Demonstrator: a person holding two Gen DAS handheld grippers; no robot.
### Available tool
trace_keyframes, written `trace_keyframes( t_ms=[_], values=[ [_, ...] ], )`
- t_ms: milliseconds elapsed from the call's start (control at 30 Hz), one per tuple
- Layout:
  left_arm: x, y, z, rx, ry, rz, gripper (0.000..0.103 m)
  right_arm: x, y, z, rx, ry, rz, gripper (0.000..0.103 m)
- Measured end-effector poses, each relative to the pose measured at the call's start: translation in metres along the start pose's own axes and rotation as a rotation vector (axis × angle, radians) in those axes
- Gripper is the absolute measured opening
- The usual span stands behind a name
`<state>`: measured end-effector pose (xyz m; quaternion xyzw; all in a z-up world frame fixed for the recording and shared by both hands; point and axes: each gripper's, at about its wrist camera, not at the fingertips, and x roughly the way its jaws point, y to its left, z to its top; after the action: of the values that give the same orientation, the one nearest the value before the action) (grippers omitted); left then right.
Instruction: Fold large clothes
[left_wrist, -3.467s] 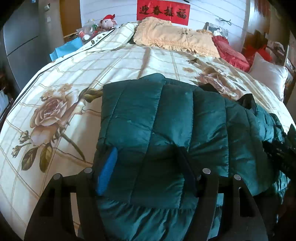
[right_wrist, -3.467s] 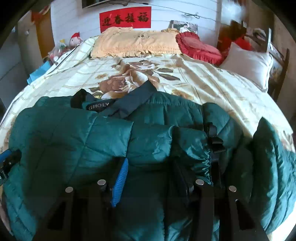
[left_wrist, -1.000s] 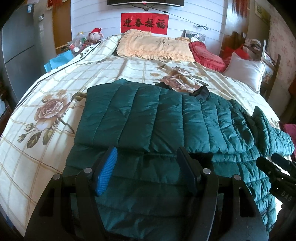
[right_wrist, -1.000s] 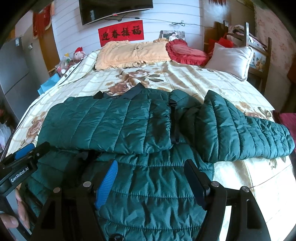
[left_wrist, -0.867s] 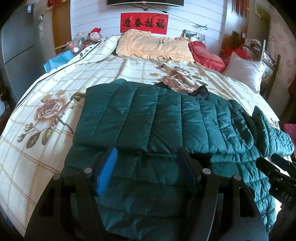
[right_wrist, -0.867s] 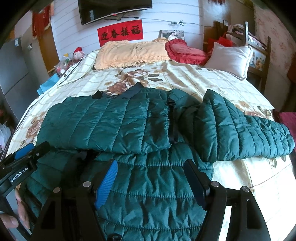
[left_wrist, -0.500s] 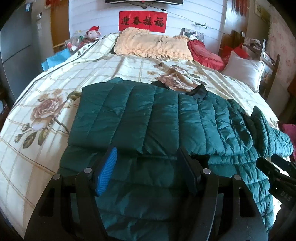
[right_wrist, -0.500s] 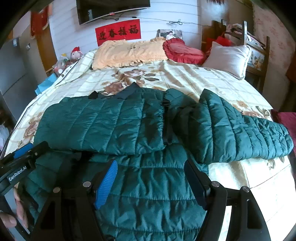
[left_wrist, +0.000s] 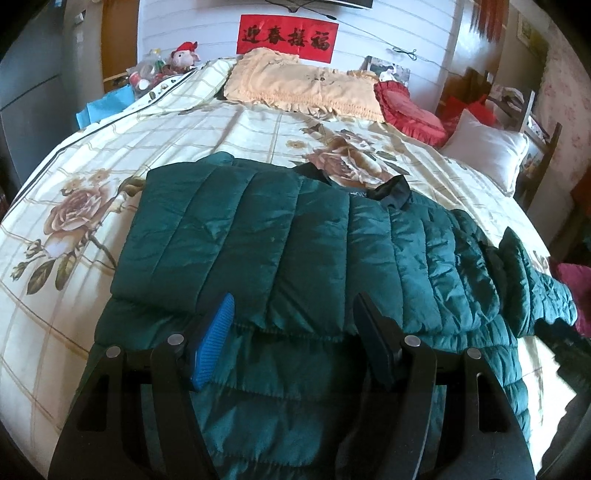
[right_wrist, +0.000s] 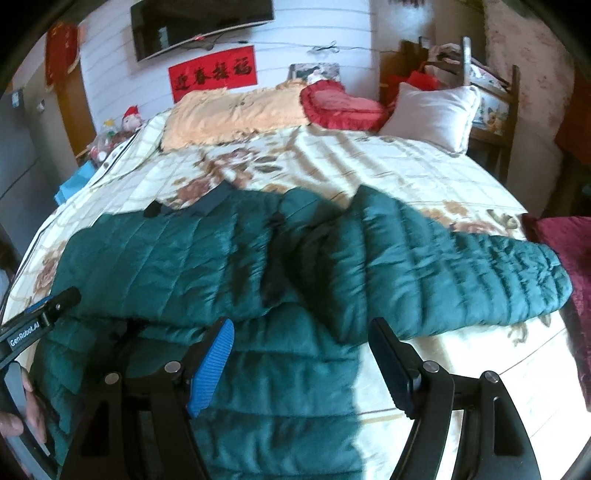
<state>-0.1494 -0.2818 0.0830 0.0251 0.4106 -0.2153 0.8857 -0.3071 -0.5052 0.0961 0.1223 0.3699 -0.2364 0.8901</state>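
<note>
while both hover over the green jacket (left_wrist: 258, 236) on the bed (left_wrist: 177, 133), left gripper (left_wrist: 295, 325) and right gripper (right_wrist: 301, 350) stand released, apparently touching nothing.

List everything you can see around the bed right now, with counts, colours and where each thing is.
jacket: one, green, across near half of bed, one sleeve folded over, other stretched right
bed: one, cream floral cover
pillows: three, yellow, red, white, at the head
banner: one, red, on wall
TV: one, black, above banner
doll: one, red-hatted, left of the head
left gripper: open, above hem
right gripper: open, above hem
</note>
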Motion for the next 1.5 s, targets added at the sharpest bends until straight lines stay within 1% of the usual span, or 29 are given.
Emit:
trace_keyframes(
  t_ms=[100,233,333,467,600,667,700,800,867,933,1033,1100,1167,1200,1233,1267,1300,1333,1367,1400,1500],
  values=[
    [0.004,-0.001,-0.001,-0.002,0.010,-0.001,0.067,-0.003,-0.025,0.008,0.034,-0.021,-0.035,0.076],
    [0.009,-0.005,-0.004,0.013,0.020,0.000,0.067,-0.005,-0.066,0.022,0.095,-0.036,-0.086,0.077],
    [0.012,-0.007,-0.007,0.022,0.033,0.003,0.067,-0.002,-0.102,0.031,0.129,-0.048,-0.174,0.077],
    [0.013,-0.007,-0.009,0.024,0.038,0.000,0.067,0.014,-0.162,0.038,0.200,-0.018,-0.303,0.078],
    [0.013,-0.008,-0.010,0.026,0.037,0.001,0.067,0.026,-0.224,0.035,0.292,-0.005,-0.400,0.078],
    [0.014,-0.007,-0.010,0.022,0.036,-0.001,0.067,0.025,-0.248,0.032,0.349,-0.002,-0.435,0.078],
    [0.014,-0.007,-0.011,0.019,0.037,-0.002,0.067,0.024,-0.265,0.030,0.403,-0.005,-0.443,0.078],
    [0.015,-0.006,-0.011,0.014,0.040,-0.005,0.067,0.019,-0.300,0.022,0.523,-0.020,-0.473,0.079],
    [0.016,-0.006,-0.012,0.011,0.043,-0.008,0.067,0.017,-0.316,0.017,0.580,-0.019,-0.495,0.079],
    [0.017,-0.005,-0.014,0.010,0.048,-0.013,0.067,0.020,-0.331,0.012,0.641,-0.009,-0.500,0.079],
    [0.019,-0.006,-0.015,0.023,0.056,-0.010,0.067,0.031,-0.349,0.007,0.721,0.022,-0.465,0.079],
    [0.018,-0.006,-0.016,0.029,0.056,-0.006,0.067,0.041,-0.354,0.007,0.743,0.025,-0.425,0.079],
    [0.017,-0.003,-0.016,0.026,0.056,-0.006,0.067,0.048,-0.357,0.008,0.756,0.019,-0.409,0.079],
    [0.017,-0.002,-0.017,0.027,0.057,-0.004,0.067,0.051,-0.360,0.008,0.764,0.013,-0.403,0.073],
    [0.017,-0.001,-0.017,0.027,0.058,0.000,0.067,0.054,-0.362,0.007,0.772,0.012,-0.394,0.061],
    [0.017,0.000,-0.017,0.027,0.059,0.002,0.067,0.055,-0.363,0.007,0.778,0.011,-0.395,0.055],
    [0.016,0.002,-0.017,0.023,0.060,0.003,0.067,0.054,-0.363,0.009,0.761,-0.006,-0.404,0.040],
    [0.016,0.004,-0.017,0.020,0.060,0.003,0.067,0.054,-0.362,0.011,0.747,-0.016,-0.386,0.025],
    [0.015,0.006,-0.017,0.014,0.060,0.002,0.067,0.052,-0.360,0.013,0.728,-0.023,-0.375,0.019],
    [0.015,0.007,-0.017,0.011,0.059,0.001,0.067,0.047,-0.356,0.017,0.706,-0.036,-0.369,0.015],
    [0.012,0.011,-0.015,0.000,0.051,-0.005,0.067,0.021,-0.339,0.029,0.645,-0.117,-0.319,0.014]
  ],
)
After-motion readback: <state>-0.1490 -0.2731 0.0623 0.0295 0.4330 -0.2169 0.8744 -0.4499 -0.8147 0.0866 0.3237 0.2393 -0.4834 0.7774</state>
